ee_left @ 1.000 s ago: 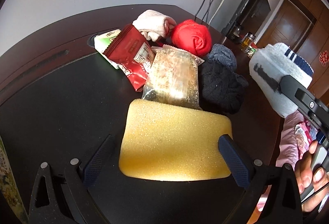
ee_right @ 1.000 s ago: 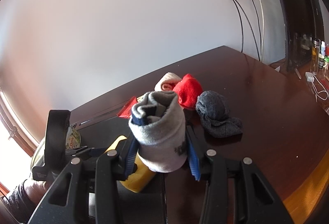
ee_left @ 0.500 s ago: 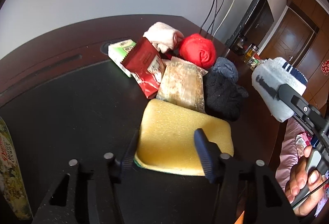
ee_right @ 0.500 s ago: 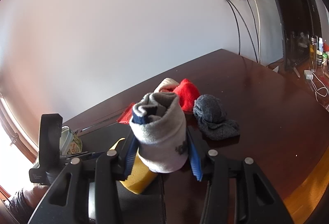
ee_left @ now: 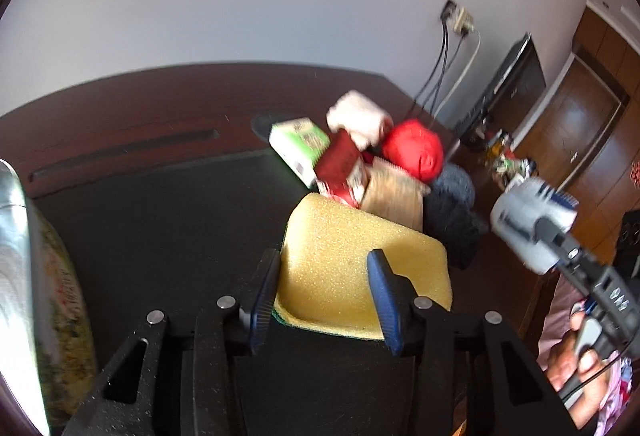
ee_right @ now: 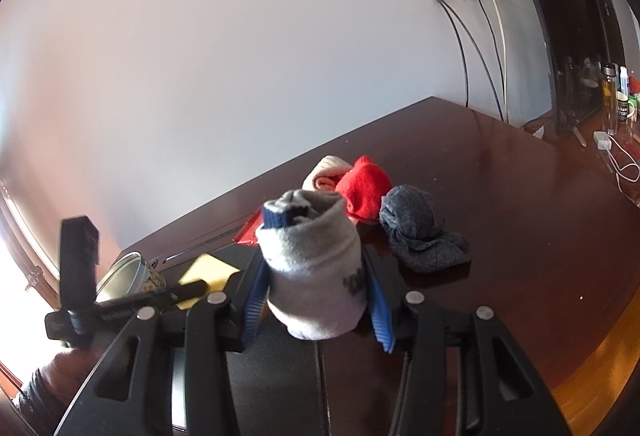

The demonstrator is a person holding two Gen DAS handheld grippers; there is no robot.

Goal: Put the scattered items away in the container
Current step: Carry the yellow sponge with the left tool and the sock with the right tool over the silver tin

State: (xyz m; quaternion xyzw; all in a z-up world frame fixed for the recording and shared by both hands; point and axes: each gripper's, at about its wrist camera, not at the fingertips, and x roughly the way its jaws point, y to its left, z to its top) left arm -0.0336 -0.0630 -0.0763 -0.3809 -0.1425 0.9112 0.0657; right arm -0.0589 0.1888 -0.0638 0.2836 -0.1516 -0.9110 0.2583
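Our left tongs [ee_left: 322,272] pinch the sponge [ee_left: 352,256] off the desk [ee_right: 500,203]; our right tongs [ee_right: 316,284] grip a grey sock [ee_right: 316,276].

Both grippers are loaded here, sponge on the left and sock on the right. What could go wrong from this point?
1. The left gripper pinches only the near edge of the yellow sponge; the soft foam may bend and slip out.
2. The sponge's far edge sits by the snack packets; lifting could drag them.
3. The right gripper holds a bulky rolled grey sock; both loads heading for the tin together may collide.
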